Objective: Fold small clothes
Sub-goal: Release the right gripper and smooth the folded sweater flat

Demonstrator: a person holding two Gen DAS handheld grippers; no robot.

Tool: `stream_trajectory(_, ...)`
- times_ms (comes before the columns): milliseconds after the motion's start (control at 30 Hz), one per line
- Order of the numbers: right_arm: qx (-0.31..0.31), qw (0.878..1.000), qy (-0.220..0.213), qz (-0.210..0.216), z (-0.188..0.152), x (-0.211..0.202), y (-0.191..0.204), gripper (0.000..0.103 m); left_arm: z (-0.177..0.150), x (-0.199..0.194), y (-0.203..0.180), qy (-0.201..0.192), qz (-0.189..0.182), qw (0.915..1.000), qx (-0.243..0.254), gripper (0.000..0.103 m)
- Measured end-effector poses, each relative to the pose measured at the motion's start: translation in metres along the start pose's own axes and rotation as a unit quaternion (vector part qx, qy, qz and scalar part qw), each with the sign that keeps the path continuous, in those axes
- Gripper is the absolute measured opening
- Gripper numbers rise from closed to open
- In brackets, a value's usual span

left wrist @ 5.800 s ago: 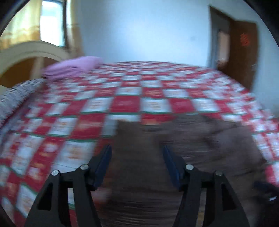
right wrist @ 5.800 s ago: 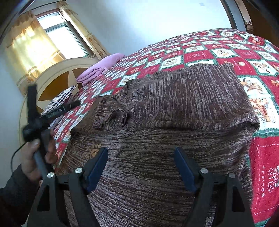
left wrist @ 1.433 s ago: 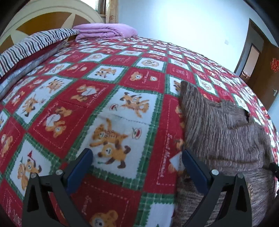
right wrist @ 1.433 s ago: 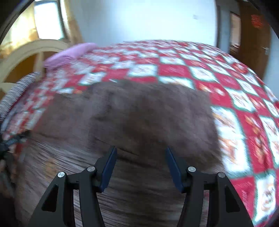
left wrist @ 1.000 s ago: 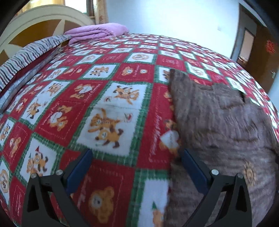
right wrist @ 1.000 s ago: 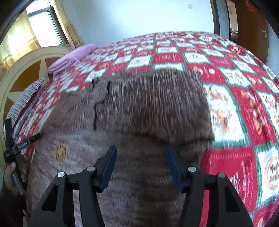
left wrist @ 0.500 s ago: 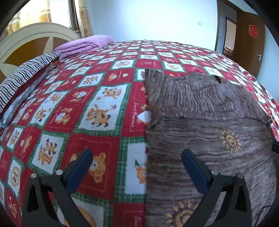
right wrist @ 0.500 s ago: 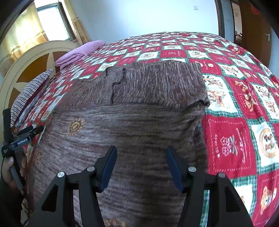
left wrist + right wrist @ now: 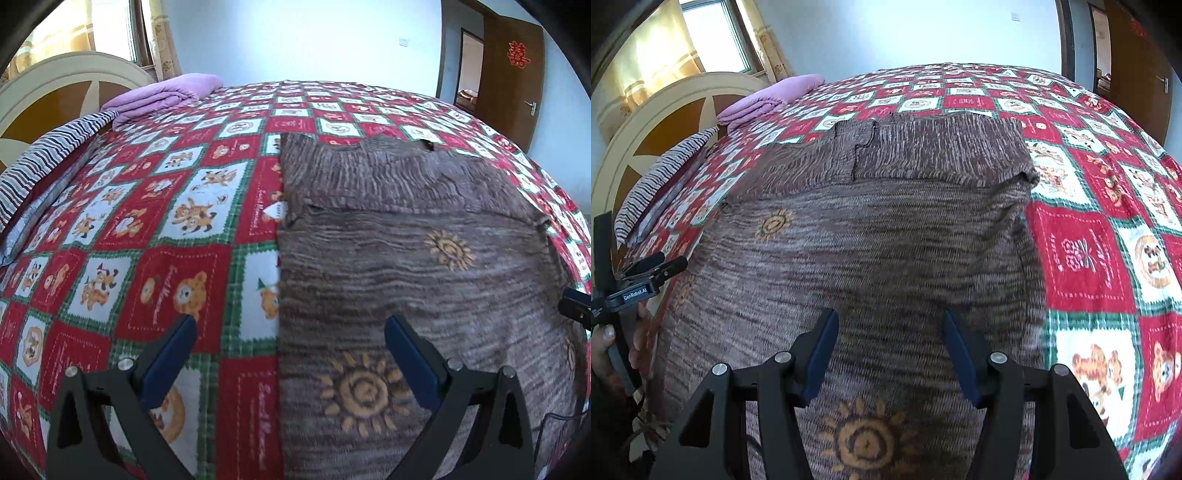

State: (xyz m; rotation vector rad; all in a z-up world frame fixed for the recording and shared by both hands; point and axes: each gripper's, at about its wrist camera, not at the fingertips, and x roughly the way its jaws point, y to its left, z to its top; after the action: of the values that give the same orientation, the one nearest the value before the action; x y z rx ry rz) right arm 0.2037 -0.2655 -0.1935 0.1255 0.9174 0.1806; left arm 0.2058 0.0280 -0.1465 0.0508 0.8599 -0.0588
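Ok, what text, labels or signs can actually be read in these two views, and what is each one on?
"GenRobot.AI": white print on the left gripper's body, seen from the right wrist view.
Red double-happiness sign on the brown door, a decorative character.
Cursive stitched words on the red squares of the blanket: too blurred to read.
Sweater: sun motifs only, no text.

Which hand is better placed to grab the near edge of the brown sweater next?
Probably the right. The right tool hangs open squarely over the brown sweater, while the left tool straddles the sweater's side edge, one finger over the quilt.
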Motion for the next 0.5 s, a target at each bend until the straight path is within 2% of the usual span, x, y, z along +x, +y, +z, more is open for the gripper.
stream_trajectory(267,-0.01,1.0,0.007,-0.008,-0.021,-0.013,0.007,0.06,-0.021,-0.022,-0.003,-0.005,-0.007,0.9997,0.022,0.103)
stream_trajectory(500,-0.027,0.999,0.027,-0.006,-0.045,-0.029,0.019,0.061,-0.049,-0.04,0.007,0.019,-0.016,0.9994,0.024,0.103)
